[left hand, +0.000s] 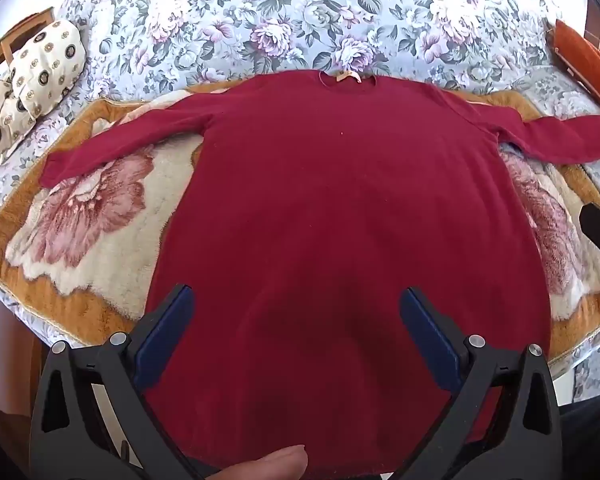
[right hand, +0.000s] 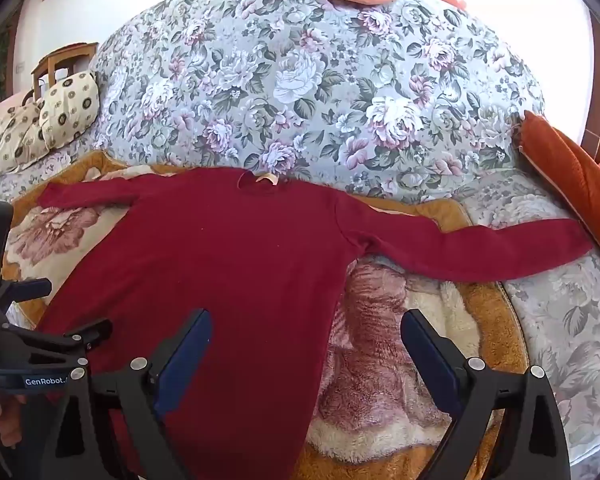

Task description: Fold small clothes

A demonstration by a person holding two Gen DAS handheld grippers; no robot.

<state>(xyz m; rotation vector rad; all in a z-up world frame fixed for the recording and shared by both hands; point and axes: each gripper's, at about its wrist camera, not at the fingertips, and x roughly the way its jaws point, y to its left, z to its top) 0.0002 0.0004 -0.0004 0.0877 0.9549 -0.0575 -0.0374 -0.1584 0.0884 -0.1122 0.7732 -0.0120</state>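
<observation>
Crimson long-sleeved sweater (left hand: 332, 208) lying flat, sleeves spread, on plush floral blanket (left hand: 88, 216); left gripper (left hand: 296, 312) and right gripper (right hand: 306, 336) hovering wide open, gripping nothing.

free: bedspread (right hand: 300, 80) beyond collar | obstacles: patterned pillows (left hand: 40, 76) far-left, orange cushion (right hand: 572, 176) far-right

Ahead of the matt black plastic left gripper (left hand: 296, 304) lay a soft matt knit sweater (left hand: 340, 208) on a plush fleece blanket (left hand: 80, 248); smooth floral cloth bedspread (left hand: 260, 20) beyond.

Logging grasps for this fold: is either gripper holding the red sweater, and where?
Nothing held: left gripper and right gripper are open above the red sweater.
</observation>
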